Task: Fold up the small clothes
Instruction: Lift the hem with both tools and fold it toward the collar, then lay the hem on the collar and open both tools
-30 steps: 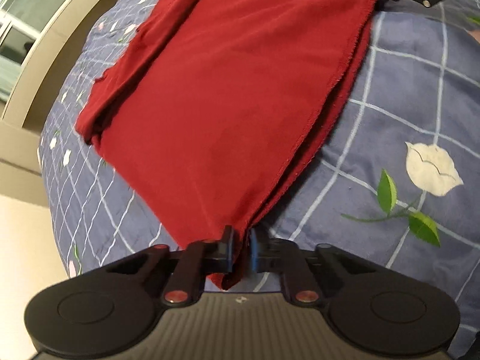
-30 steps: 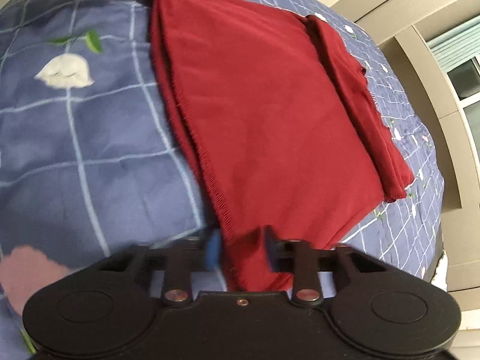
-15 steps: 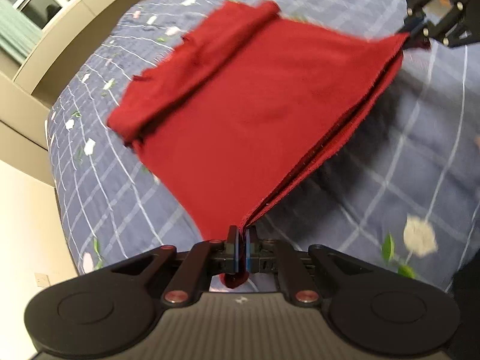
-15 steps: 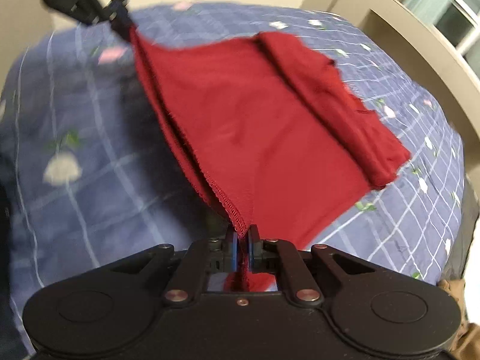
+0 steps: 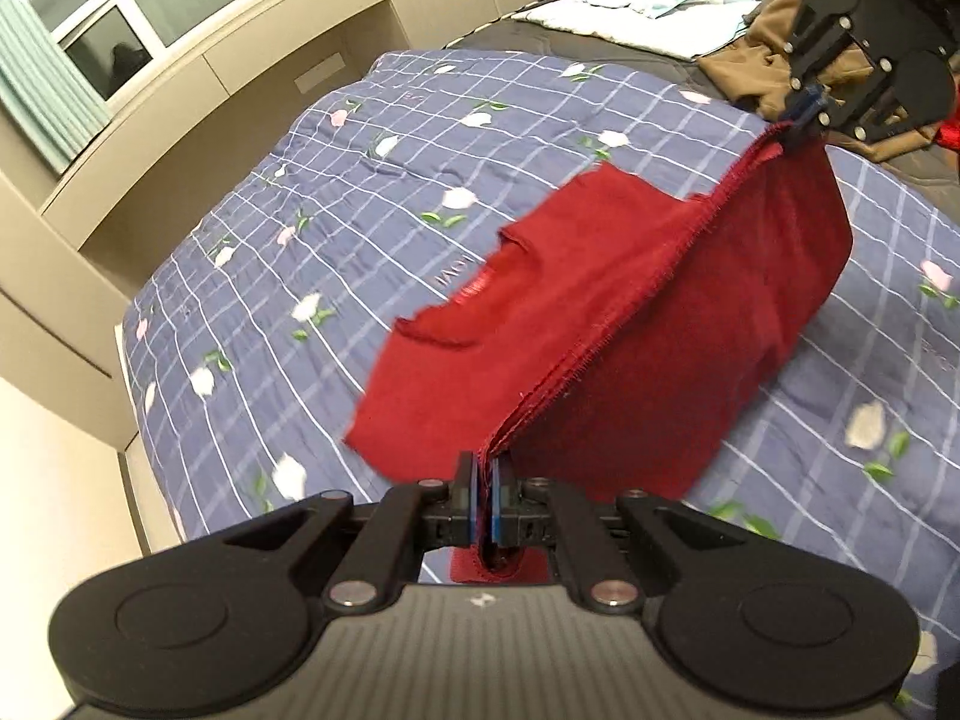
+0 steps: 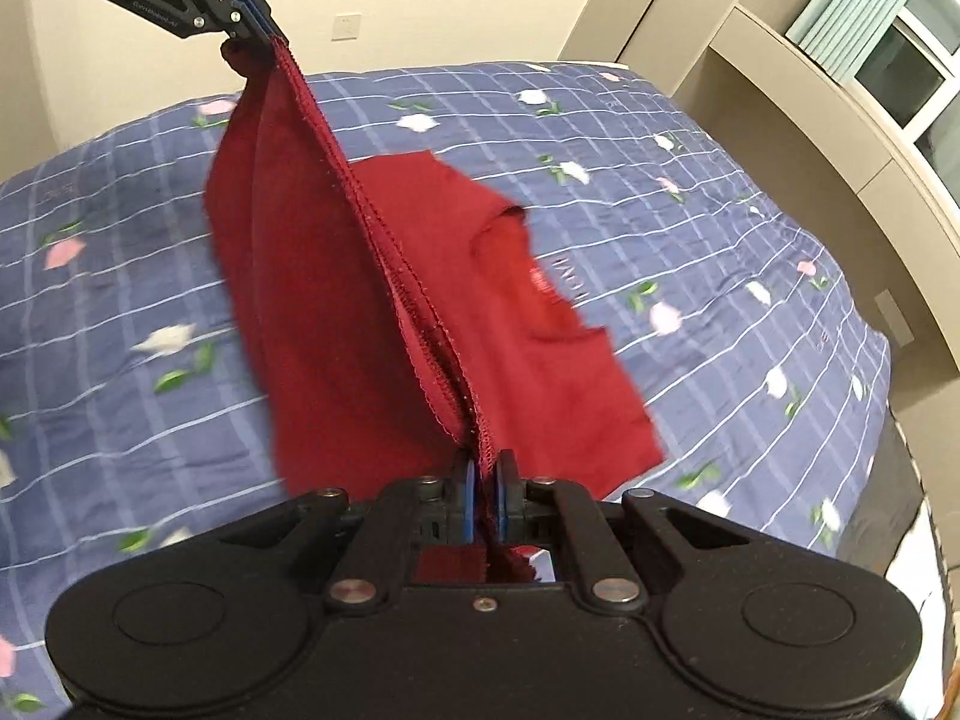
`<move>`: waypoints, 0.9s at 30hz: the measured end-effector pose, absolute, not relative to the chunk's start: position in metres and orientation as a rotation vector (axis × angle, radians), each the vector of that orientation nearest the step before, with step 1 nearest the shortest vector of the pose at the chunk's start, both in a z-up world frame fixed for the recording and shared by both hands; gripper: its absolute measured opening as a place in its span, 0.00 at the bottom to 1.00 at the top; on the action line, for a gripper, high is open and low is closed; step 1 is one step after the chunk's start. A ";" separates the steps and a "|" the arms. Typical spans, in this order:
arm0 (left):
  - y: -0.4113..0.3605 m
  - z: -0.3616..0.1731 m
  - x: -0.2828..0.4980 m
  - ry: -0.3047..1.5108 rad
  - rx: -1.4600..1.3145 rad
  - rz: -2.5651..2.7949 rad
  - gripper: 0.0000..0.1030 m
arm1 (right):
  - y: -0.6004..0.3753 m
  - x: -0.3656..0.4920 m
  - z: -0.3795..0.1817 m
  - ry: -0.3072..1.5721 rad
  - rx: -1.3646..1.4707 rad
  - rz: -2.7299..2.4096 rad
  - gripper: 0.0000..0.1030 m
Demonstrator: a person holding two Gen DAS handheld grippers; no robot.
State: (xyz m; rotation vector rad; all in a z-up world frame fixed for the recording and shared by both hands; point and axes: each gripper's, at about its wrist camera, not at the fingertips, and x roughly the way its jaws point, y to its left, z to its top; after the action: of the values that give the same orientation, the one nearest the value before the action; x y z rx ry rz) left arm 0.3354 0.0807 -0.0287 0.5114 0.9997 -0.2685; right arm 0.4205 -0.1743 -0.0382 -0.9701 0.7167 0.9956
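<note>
A blue checked quilt (image 5: 372, 192) with white grid lines and small white and pink flowers covers the bed. At the bed's far end, in the left wrist view, a pale folded sheet (image 5: 636, 12) lies on a dark grey blanket (image 5: 540, 39), and a brown garment (image 5: 762, 54) sits crumpled at the far right corner. Beige cabinets (image 5: 180, 120) run along one side of the bed under a window (image 5: 120, 18) with a green curtain (image 5: 36, 108). A wall switch (image 6: 346, 27) is on the cream wall.

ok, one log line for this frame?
left gripper: shut on shirt hem | right gripper: shut on shirt hem | shirt: lifted, hem taut between grippers, rest hanging over bed
</note>
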 end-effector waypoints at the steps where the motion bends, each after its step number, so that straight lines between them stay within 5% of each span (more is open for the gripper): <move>1: 0.086 -0.029 0.351 1.008 0.520 -0.276 0.03 | -0.168 0.436 -0.038 0.718 -0.980 0.995 0.06; 15: 0.133 -0.128 0.515 1.129 0.474 -0.194 0.03 | -0.099 0.596 -0.129 0.831 -1.018 0.877 0.06; 27: 0.153 -0.206 0.559 1.231 0.320 -0.100 0.03 | -0.085 0.633 -0.198 0.886 -1.018 0.831 0.07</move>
State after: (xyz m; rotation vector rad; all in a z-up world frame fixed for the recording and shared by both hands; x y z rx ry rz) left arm 0.5587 0.1534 -0.2055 0.3203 1.2307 -0.1004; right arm 0.6330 -0.0846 -0.1982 -1.0180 0.8858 0.8307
